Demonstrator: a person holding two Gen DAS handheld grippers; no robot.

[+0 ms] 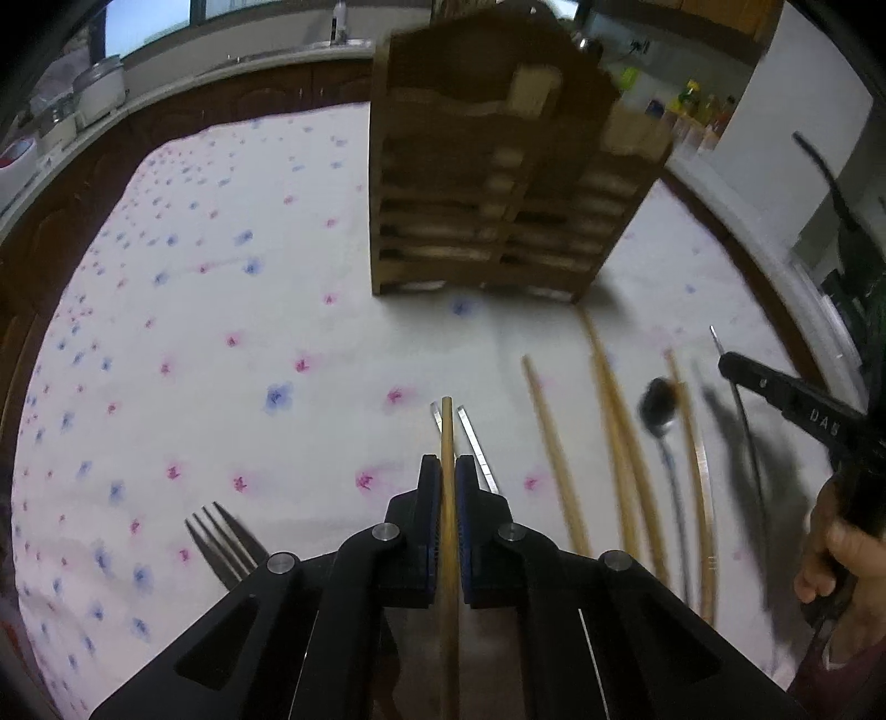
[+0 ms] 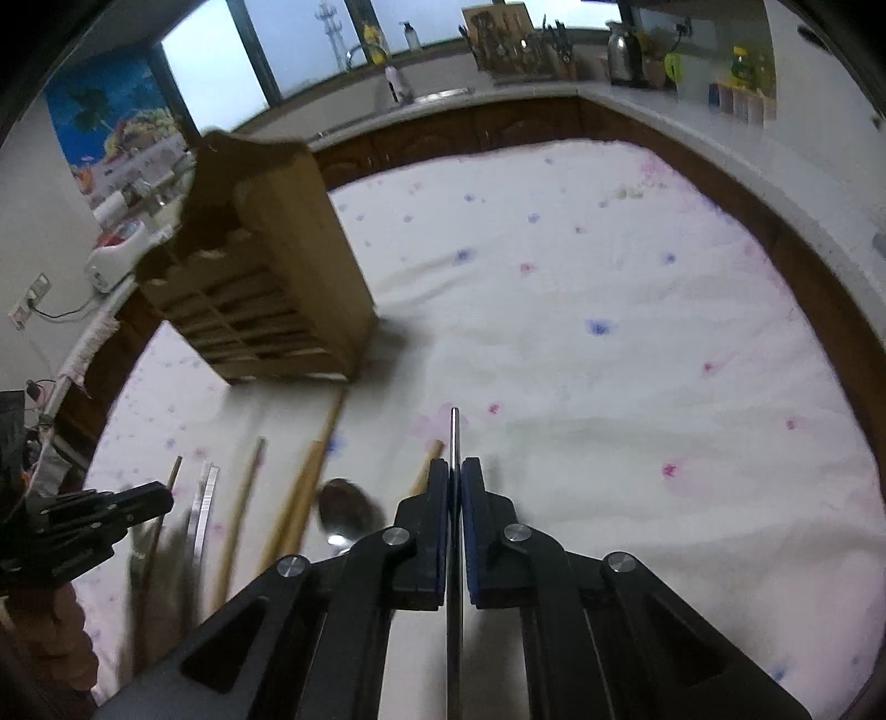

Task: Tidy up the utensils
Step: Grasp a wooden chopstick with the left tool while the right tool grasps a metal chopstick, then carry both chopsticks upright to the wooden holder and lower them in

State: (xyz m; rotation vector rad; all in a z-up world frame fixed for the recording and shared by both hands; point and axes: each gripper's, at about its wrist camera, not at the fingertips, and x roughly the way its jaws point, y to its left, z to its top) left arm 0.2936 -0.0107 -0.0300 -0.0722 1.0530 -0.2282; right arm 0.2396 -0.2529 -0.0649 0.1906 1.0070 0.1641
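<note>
My left gripper (image 1: 448, 471) is shut on a wooden chopstick (image 1: 447, 437) that points toward the wooden slatted utensil rack (image 1: 487, 183) standing on the floral tablecloth. My right gripper (image 2: 454, 476) is shut on a thin metal utensil handle (image 2: 454, 437); it also shows at the right edge of the left wrist view (image 1: 786, 387). Several wooden chopsticks (image 1: 554, 459), a metal spoon (image 1: 659, 410) and metal strips (image 1: 476, 448) lie on the cloth between the grippers. The rack (image 2: 266, 277) stands far left in the right wrist view.
A fork (image 1: 227, 540) lies on the cloth left of my left gripper. A kitchen counter with a sink, bottles (image 2: 742, 83) and a kettle (image 2: 623, 52) runs behind the table. The cloth (image 2: 637, 360) spreads to the right of the rack.
</note>
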